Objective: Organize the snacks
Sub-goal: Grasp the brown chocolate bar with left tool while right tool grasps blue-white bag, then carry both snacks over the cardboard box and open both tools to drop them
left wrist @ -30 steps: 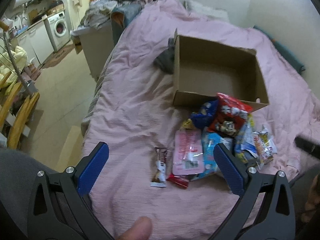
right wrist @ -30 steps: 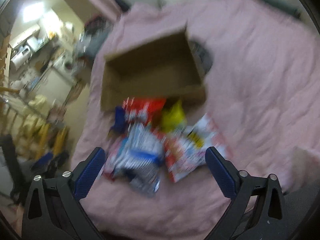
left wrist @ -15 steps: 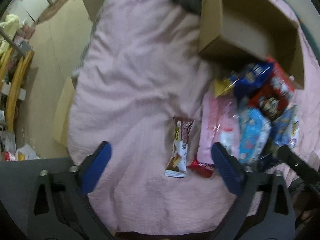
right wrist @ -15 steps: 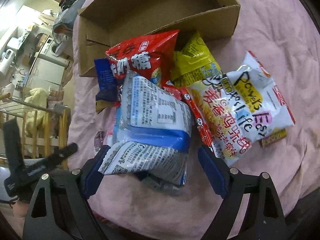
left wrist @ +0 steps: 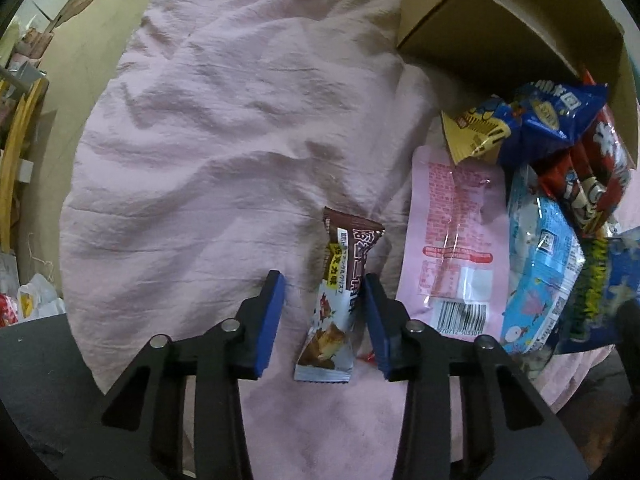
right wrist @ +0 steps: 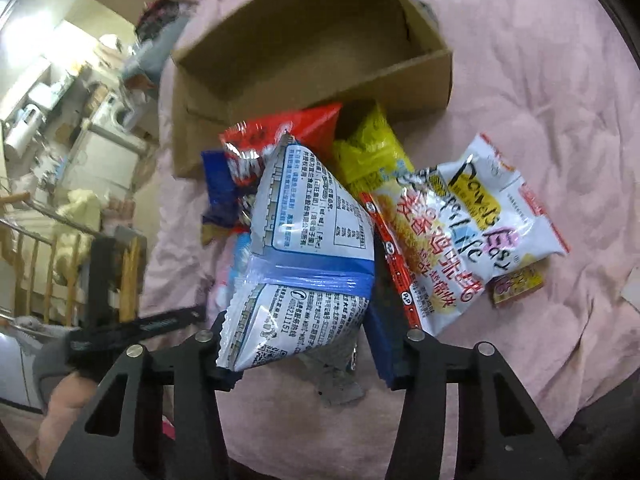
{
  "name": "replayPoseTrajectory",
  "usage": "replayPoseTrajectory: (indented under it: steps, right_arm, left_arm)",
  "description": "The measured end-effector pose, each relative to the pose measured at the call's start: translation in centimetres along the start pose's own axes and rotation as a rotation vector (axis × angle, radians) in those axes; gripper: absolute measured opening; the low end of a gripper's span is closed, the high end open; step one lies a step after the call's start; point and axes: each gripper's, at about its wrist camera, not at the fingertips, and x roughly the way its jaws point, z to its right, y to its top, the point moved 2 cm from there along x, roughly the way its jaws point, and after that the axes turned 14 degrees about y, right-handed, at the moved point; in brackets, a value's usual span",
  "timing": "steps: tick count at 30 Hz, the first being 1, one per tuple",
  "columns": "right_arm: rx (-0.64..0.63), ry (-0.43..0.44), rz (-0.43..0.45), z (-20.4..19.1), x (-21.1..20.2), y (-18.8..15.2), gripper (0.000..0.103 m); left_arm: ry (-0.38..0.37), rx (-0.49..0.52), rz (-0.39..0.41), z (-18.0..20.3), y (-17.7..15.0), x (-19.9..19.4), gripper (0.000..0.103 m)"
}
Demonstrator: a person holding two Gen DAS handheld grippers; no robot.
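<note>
The pink bedspread (left wrist: 208,128) fills both views, creased and rumpled, and carries everything else. On it sits one cardboard box (right wrist: 304,44), open at the top and bare inside, with the heap of snacks lying against its near wall.

The left gripper (left wrist: 324,312) points straight down at the bedspread. Its jaws are closing around a snack bar (left wrist: 340,296): the right blue pad touches the wrapper's edge, while the left pad stands clear of it with a gap of cloth between, so nothing is clamped yet. The right gripper (right wrist: 304,332) slants downward toward the heap. Its jaws are closing on a white and blue bag (right wrist: 304,256), which already looks pressed and lifted between the pads, its lower end crumpled over the left finger.

In the right wrist view the heap shows six packets: the white and blue bag, one white bag with coloured lettering (right wrist: 472,224), one red bag (right wrist: 280,132), one yellow bag (right wrist: 368,152), one dark blue bag (right wrist: 218,196) and one small yellow packet (right wrist: 518,284) beside the white bag. The left wrist view adds one flat pink packet (left wrist: 456,240) and one light blue packet (left wrist: 540,276).

The snack bar is single, lying apart from the heap, just left of the pink packet. Its wrapper is brown at the far end, pale toward the near end, with a yellow label and a picture of cake.
</note>
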Motion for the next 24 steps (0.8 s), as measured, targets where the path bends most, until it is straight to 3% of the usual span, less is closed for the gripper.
replayPoseTrajectory:
  steps: [2, 3, 5, 12, 18, 24]
  right_arm:
    - [0.01, 0.047, 0.041, -0.1, -1.1, 0.3, 0.05]
    - [0.009, 0.056, 0.059, -0.2, -1.4, 0.5, 0.049]
    - [0.002, 0.077, 0.089, -0.4, -2.0, 0.8, 0.049]
    - [0.007, 0.091, 0.12, -0.7, -3.9, 0.4, 0.046]
    - [-0.003, 0.103, 0.137, -1.0, -6.8, -0.3, 0.044]
    - [-0.027, 0.182, 0.179, -1.7, -8.6, 1.3, 0.043]
  left_arm:
    - [0.004, -0.006, 0.0, 0.2, 0.0, 0.2, 0.029]
    - [0.007, -0.004, 0.003, 0.2, 0.0, 0.2, 0.018]
    - [0.028, -0.01, 0.015, -0.1, 0.0, -0.1, 0.015]
    - [0.025, -0.042, 0.152, -1.1, -0.4, -4.1, 0.014]
    - [-0.026, -0.053, 0.234, -1.6, -1.3, -7.3, 0.014]
    - [-0.066, -0.051, 0.304, -0.8, -0.1, -11.0, 0.014]
